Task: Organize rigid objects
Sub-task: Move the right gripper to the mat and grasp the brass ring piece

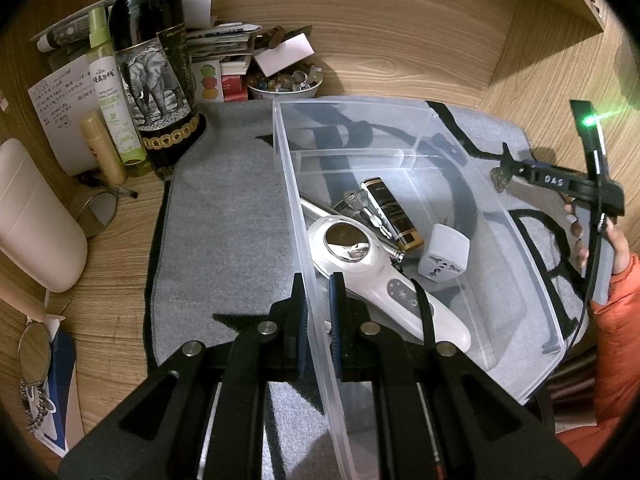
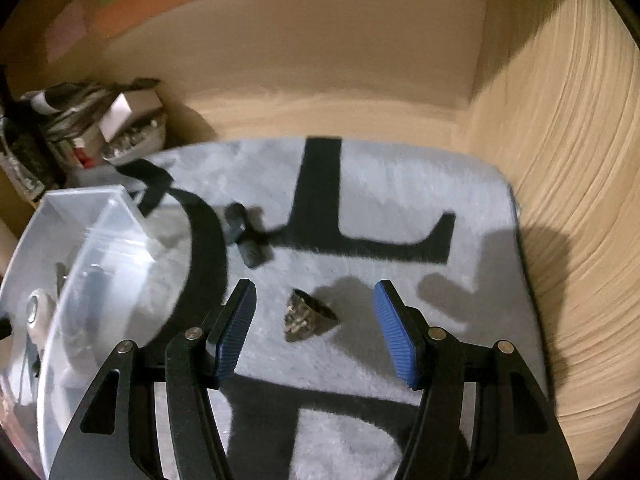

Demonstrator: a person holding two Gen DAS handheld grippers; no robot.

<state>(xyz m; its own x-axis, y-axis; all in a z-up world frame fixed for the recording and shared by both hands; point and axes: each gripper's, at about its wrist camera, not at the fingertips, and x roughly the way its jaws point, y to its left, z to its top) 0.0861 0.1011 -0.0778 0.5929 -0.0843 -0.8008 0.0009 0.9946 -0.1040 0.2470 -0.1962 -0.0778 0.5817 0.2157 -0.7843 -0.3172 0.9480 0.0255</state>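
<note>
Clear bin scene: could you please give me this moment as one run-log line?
left claw: shut on clear bin wall | right claw: open, around small dark cone-shaped object on grey mat

A wooden desk (image 1: 400, 40) carries a grey mat with black lettering (image 1: 224, 208). On the mat stand a clear plastic bin (image 1: 516, 248) at centre frame and, in the right wrist view, a small dark cone-shaped piece (image 2: 306, 314) and a black clip-like item (image 2: 248, 240). Upper left, directly on the wood: a wine bottle (image 1: 156, 64), a green spray bottle (image 1: 110, 92), a bowl of stones (image 1: 286, 82)
</note>
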